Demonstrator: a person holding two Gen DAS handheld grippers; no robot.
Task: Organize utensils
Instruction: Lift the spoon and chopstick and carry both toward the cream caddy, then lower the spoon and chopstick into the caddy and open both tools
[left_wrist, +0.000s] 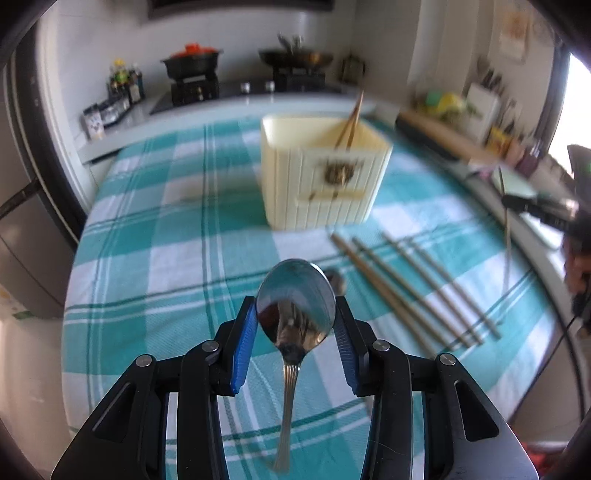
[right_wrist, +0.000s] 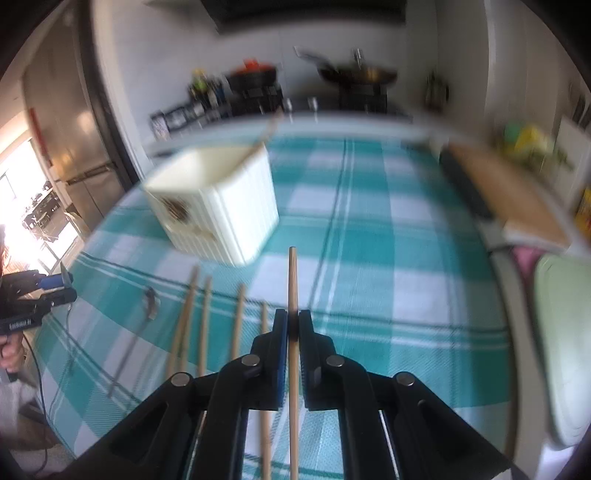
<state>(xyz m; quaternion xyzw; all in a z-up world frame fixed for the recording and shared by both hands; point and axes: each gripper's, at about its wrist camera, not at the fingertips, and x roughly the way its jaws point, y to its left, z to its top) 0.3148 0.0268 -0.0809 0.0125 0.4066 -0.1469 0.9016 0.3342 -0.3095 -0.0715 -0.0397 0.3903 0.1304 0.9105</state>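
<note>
The left gripper (left_wrist: 296, 319) had its blue pads clamped on the bowl of a metal spoon (left_wrist: 295, 306), handle hanging down toward the checked tablecloth (left_wrist: 155, 258). Ahead of it sat the cream utensil holder (left_wrist: 325, 177), already with a couple of chopsticks (left_wrist: 352, 122) leaning inside. To the right of that, four loose chopsticks (left_wrist: 417, 291) lay side by side on the cloth, and a second spoon (right_wrist: 147, 306) lay just left of them in the right wrist view. Over on the right, the right gripper (right_wrist: 292, 325) was pinched shut on a single chopstick (right_wrist: 293, 288), pointing straight ahead and lifted off the cloth.

Looked like both were mid-carry toward the holder. Everything was motion-blurred, so slowing down would probably help. For the spoon, he'd likely want to get it over the opening and lower it handle first before letting go. The chopstick would want tipping upright, aimed near the ones already in there, and the two grippers should go one at a time so they don't bump over the box
</note>
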